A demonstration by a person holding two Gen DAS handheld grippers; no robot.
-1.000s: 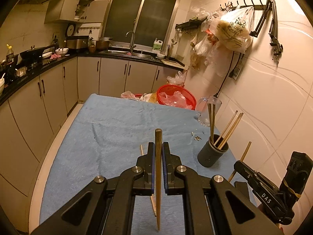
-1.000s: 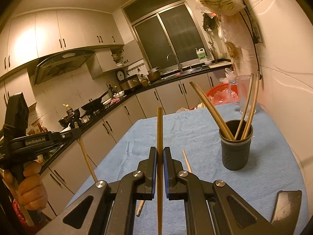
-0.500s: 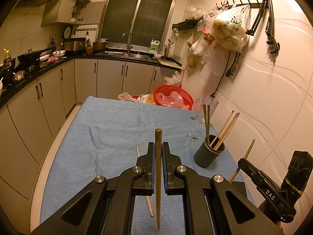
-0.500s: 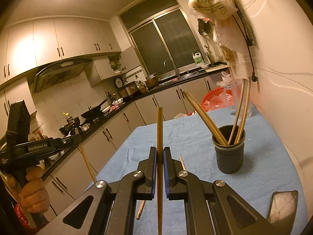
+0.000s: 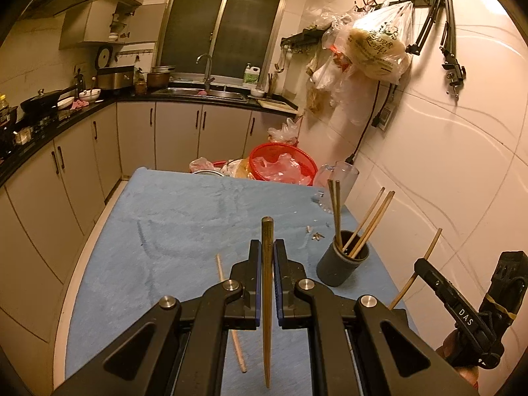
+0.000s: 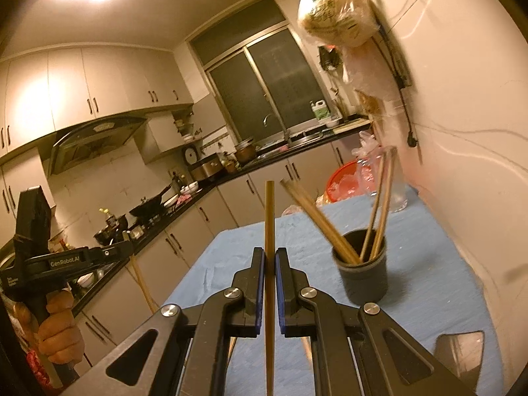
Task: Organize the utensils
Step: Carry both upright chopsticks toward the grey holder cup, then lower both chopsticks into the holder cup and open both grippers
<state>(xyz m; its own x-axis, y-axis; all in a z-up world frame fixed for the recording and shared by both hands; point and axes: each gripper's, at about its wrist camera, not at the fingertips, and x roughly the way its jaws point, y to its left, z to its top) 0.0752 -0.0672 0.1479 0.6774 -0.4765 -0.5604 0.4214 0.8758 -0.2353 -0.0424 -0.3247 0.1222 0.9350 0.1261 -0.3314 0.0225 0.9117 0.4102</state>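
Both the left gripper (image 5: 267,254) and right gripper (image 6: 270,260) clamp one chopstick (image 6: 269,224) each; lower tips-first, vertically, into the holder (image 6: 362,272).

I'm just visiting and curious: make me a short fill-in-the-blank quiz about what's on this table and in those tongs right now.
1. Each pair of tongs, the left tongs and the right tongs, is shut on a single ____.
2. The dark holder cup on the blue tablecloth contains ____ chopsticks.
3. One loose chopstick lies flat on the ____.

Missing words: chopstick; four; tablecloth
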